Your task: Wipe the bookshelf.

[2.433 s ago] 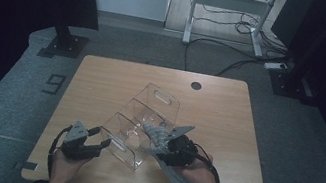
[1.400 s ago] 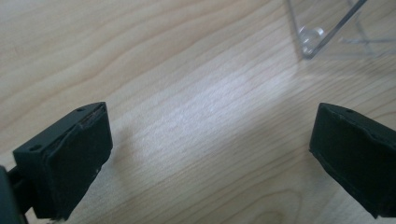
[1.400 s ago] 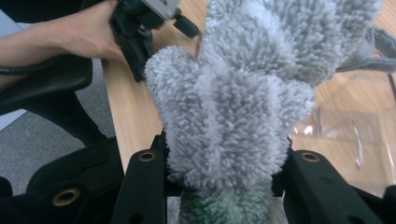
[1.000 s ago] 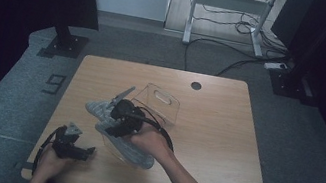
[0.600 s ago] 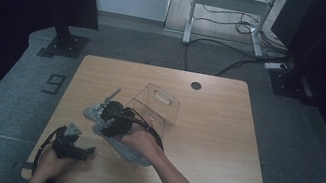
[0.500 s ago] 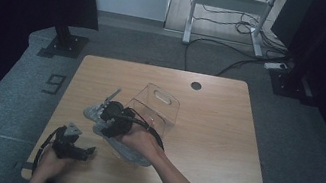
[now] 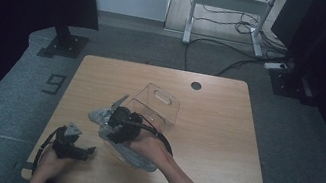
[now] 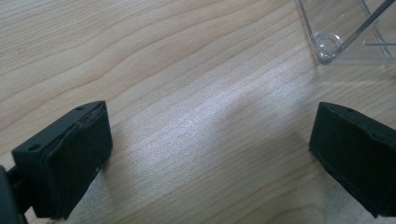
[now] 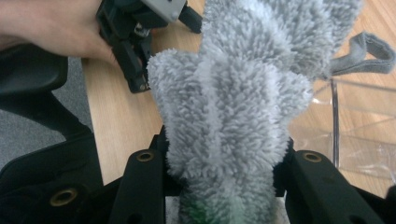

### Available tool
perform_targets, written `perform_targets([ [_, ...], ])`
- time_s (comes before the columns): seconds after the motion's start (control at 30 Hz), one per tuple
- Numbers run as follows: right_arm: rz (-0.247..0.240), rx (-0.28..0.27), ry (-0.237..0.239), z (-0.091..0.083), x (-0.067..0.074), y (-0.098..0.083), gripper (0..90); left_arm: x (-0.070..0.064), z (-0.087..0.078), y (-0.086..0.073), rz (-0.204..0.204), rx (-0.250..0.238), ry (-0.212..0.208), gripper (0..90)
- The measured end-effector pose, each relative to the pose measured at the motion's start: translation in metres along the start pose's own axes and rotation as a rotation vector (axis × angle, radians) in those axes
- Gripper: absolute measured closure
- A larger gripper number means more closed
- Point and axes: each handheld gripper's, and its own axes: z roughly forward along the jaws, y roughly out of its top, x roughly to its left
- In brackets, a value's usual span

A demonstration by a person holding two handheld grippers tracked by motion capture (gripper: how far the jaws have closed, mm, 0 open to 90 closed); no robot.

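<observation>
The right tool (image 7: 118,116) is clamped on a grey fluffy cloth (image 9: 233,107), its two jaws pressing the pile in from either side, as the right gripper view shows. The cloth rises straight out from between the jaws along the tool's own line, so its long axis runs away from the hand, and a narrow grey loop (image 9: 362,53) trails off its far end.

In the high view the cloth (image 7: 98,115) hangs out just beyond the near-left corner of the clear bin (image 7: 159,103), which stands in the middle of the tabletop (image 7: 224,133). The right forearm crosses in front of the bin, and the tool sits at the bin's left edge, with the cloth pointing away from the bin rather than over its open top (whether any part of the cloth touches the bin wall I cannot tell).

That is the relation the coming move seems to turn on: the bin lies to the right of and behind the held cloth, so the hand would likely have to swing back toward the bin and lift the cloth over its rim.

The left tool (image 7: 71,145) rests well to the near-left of the bin, close to the tabletop's front edge. Its jaws stand wide apart with nothing between them, bare wood under them, and one corner of the bin (image 8: 327,44) ahead and to the right.
</observation>
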Motion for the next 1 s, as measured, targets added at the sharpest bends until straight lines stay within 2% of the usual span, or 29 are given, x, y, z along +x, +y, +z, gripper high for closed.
perform_targets([
  [0.33,0.009,-0.02,0.011,-0.013,0.002,-0.027,60.6,0.0,0.0,0.0,-0.001,-0.001,0.0,0.0],
  [0.7,0.012,-0.029,0.003,-0.026,0.006,-0.054,60.5,0.0,0.0,0.0,-0.001,-0.001,0.002,0.0],
  [1.0,0.014,-0.028,-0.011,-0.03,0.011,-0.075,60.0,0.0,0.0,0.0,-0.002,0.0,0.002,0.0],
])
